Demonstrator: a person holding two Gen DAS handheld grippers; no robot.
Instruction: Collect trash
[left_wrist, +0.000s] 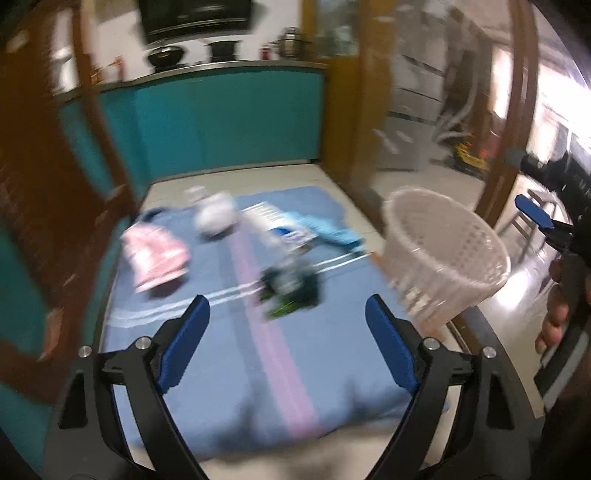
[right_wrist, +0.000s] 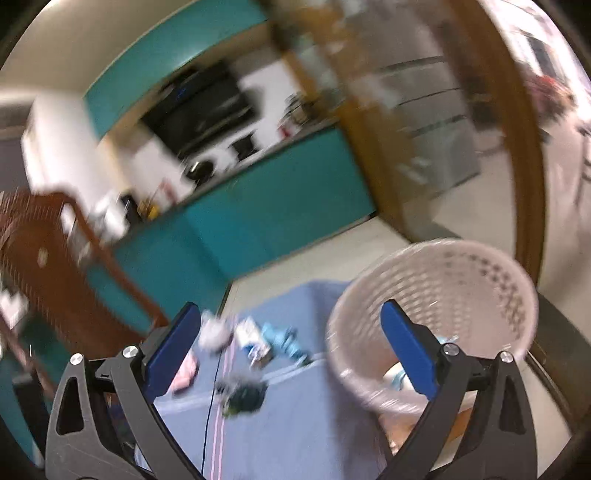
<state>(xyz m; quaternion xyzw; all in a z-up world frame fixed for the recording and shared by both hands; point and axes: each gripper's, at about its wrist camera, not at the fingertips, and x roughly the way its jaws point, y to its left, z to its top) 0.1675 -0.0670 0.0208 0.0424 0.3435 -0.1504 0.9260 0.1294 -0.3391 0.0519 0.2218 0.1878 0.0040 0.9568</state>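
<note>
Both views are motion-blurred. A blue cloth covers a low table and bears scattered trash: a pink packet, a white crumpled ball, a white carton, a light blue wrapper and a dark green wrapper. A white lattice waste basket stands at the cloth's right edge. My left gripper is open and empty above the cloth's near half. My right gripper is open and empty, with its right finger over the basket, which holds some light trash.
A teal counter runs behind the table. A brown wooden chair stands at the left. A wooden door frame and glass panel rise at the right. The right gripper and hand show at the left view's right edge.
</note>
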